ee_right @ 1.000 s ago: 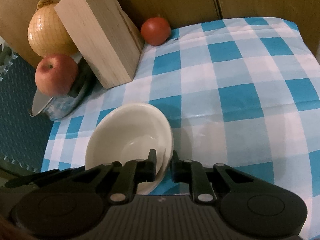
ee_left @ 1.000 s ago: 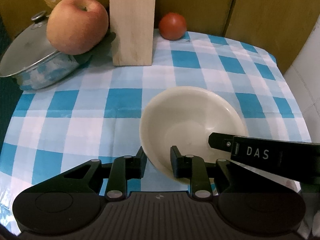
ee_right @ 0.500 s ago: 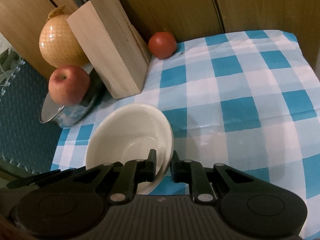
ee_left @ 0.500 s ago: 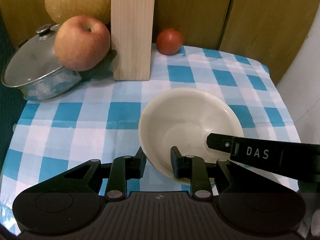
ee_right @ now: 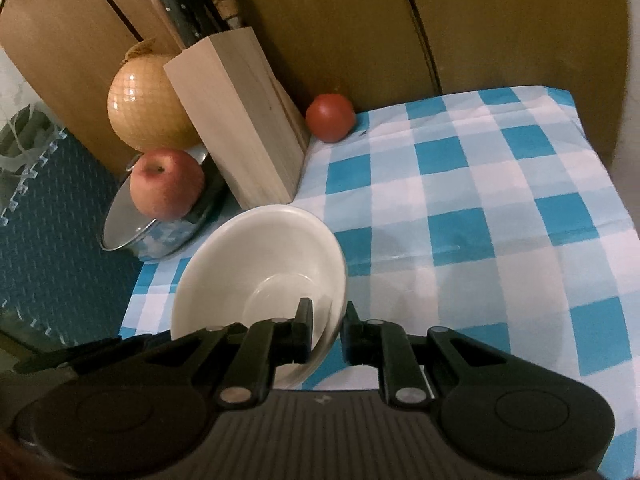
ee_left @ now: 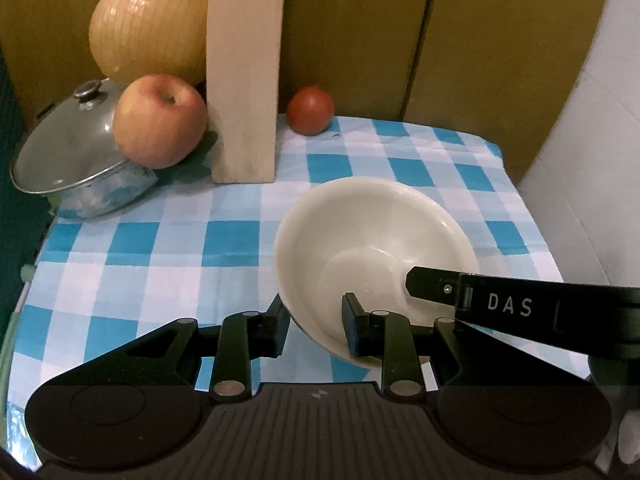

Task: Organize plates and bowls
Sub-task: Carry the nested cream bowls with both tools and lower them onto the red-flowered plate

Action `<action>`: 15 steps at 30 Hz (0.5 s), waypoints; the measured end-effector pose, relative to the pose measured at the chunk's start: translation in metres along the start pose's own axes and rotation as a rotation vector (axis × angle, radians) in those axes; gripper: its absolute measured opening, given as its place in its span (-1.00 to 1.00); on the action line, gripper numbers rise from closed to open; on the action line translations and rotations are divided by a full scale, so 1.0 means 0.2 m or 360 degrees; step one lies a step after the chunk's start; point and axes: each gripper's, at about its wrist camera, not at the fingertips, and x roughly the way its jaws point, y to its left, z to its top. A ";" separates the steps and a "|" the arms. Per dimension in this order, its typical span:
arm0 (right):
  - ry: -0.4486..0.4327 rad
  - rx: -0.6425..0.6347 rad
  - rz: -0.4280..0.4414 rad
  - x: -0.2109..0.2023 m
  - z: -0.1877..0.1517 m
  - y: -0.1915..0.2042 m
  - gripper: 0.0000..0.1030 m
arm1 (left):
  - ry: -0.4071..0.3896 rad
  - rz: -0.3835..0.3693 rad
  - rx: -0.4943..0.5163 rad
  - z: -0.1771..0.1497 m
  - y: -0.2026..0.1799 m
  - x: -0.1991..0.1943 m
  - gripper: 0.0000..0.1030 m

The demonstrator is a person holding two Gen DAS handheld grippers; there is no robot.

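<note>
A cream bowl (ee_left: pixel 360 232) hangs tilted above the blue-checked tablecloth (ee_left: pixel 140 240), held from two sides. In the left wrist view my left gripper (ee_left: pixel 314 320) is shut on the near rim, one finger outside the wall and one inside. The right gripper's finger (ee_left: pixel 480 300), marked DAS, reaches in from the right onto the bowl's far side. In the right wrist view the bowl (ee_right: pixel 256 256) sits low and left of centre, and my right gripper (ee_right: pixel 326 320) is shut on its right rim.
At the back stand a wooden knife block (ee_left: pixel 244 88), a tomato (ee_left: pixel 310 110), a netted yellow melon (ee_left: pixel 148 24), and an apple (ee_left: pixel 160 120) resting on a lidded pot (ee_left: pixel 68 156). A brown panel closes the back, a white wall (ee_left: pixel 580 160) the right.
Both grippers have risen with the bowl held between them. The table and its objects look farther away, and more of the knife block and back panel shows.
</note>
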 end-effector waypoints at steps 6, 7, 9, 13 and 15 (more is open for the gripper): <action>-0.0010 -0.0013 -0.0017 -0.09 -0.09 0.01 -0.70 | -0.0018 -0.0026 0.0026 -0.06 -0.04 -0.08 -0.28; -0.0007 -0.0013 -0.0021 -0.11 -0.10 0.00 -0.70 | -0.0016 -0.0032 0.0032 -0.07 -0.04 -0.09 -0.28; -0.0007 -0.0015 -0.0032 -0.13 -0.13 0.00 -0.69 | -0.0013 -0.0043 0.0050 -0.09 -0.06 -0.10 -0.28; -0.0005 -0.0015 -0.0050 -0.19 -0.18 -0.02 -0.69 | -0.0005 -0.0068 0.0079 -0.14 -0.09 -0.14 -0.28; -0.0004 -0.0013 -0.0061 -0.22 -0.20 -0.04 -0.69 | -0.0004 -0.0078 0.0095 -0.16 -0.11 -0.15 -0.28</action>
